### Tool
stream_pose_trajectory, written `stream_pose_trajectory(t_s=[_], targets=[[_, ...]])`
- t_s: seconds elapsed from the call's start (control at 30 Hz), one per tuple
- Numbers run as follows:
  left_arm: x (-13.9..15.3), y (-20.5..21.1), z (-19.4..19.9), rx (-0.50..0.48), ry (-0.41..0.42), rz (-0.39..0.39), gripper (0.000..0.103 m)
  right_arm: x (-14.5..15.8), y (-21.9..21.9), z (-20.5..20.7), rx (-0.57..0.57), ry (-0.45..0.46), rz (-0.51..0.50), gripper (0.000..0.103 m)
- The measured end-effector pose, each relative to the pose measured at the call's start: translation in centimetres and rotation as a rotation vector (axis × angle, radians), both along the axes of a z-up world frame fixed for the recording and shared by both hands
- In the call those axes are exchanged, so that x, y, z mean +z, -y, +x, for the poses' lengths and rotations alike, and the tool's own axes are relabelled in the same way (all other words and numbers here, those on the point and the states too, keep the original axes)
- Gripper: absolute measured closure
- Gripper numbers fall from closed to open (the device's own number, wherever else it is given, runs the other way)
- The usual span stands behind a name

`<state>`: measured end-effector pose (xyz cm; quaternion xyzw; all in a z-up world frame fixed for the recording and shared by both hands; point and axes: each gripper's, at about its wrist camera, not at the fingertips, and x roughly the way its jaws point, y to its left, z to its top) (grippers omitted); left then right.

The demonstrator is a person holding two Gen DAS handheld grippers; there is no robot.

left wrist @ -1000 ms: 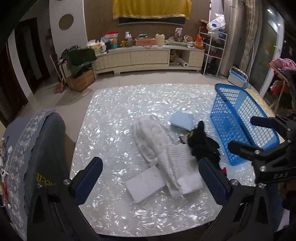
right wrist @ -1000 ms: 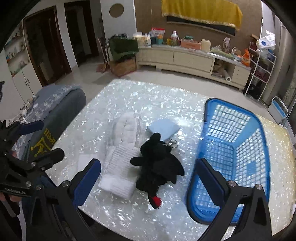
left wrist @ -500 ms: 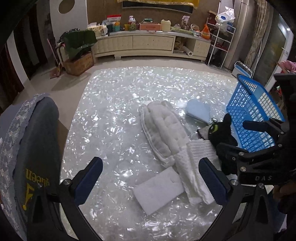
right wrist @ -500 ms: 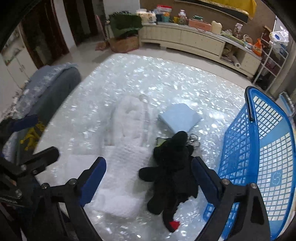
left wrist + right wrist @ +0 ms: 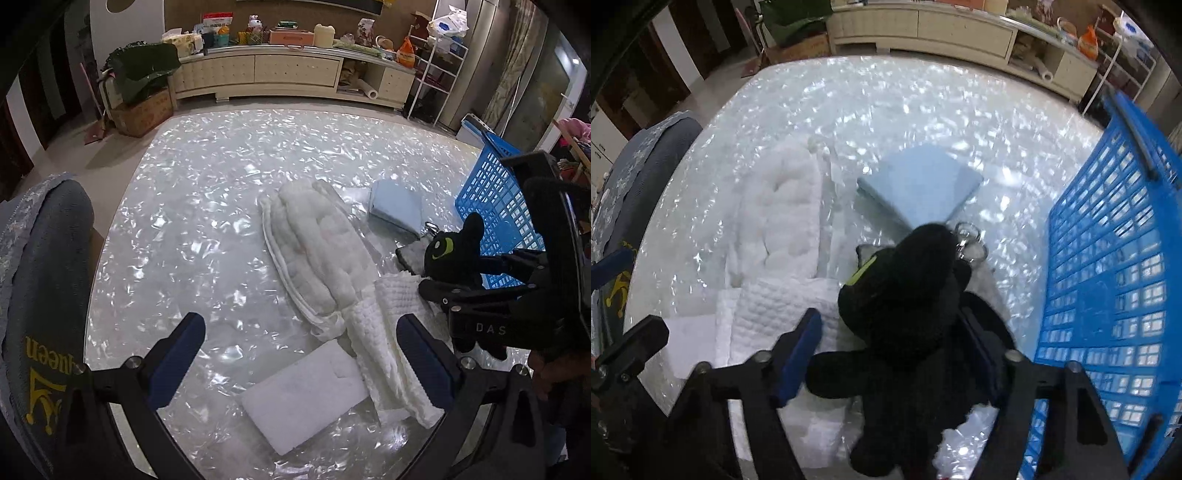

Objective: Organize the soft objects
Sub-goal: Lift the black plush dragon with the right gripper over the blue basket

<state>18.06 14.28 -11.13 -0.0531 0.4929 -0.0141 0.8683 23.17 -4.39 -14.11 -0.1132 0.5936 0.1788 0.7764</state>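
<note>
**Now closing: right gripper straddles the black plush toy**

Leftmost, a grey-blue cushion (image 5: 40, 280) with yellow lettering sits at the edge of the pearly table (image 5: 192, 206). The left gripper (image 5: 301, 354) hangs spread wide and grasps nothing, above a flat white pad (image 5: 306, 395). Just right of that lies a folded white waffle towel (image 5: 388, 339), touching the near end of a long white quilted bundle (image 5: 317, 243). Farther off rests a folded light-blue cloth (image 5: 919, 184). Right of the towel, the black plush toy (image 5: 905, 295) lies between the right gripper's (image 5: 890, 350) closing jaws; whether the pads press it yet I cannot tell. A blue plastic basket (image 5: 1115, 266) stands at far right, beside the toy.
</note>
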Motion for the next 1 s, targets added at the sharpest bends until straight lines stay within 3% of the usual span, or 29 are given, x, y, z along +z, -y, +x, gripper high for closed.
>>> stream_pose_trajectory(t_s=[0.13,0.37,1.0], targets=[[-0.2,0.0,0.1,0.005,-0.001,-0.004,0.0,0.3,0.2,-0.4,-0.008,0.027,0.005,0.05],[0.1,0.3,-0.2,0.005,0.007,0.01,0.0,1.6,0.6,-1.5,-0.006,0.05,0.025,0.052],[3.8,2.5,-4.8,-0.014,0.045,0.016,0.0,10.5,2.1,-6.7,0.049,0.17,0.126,0.053]])
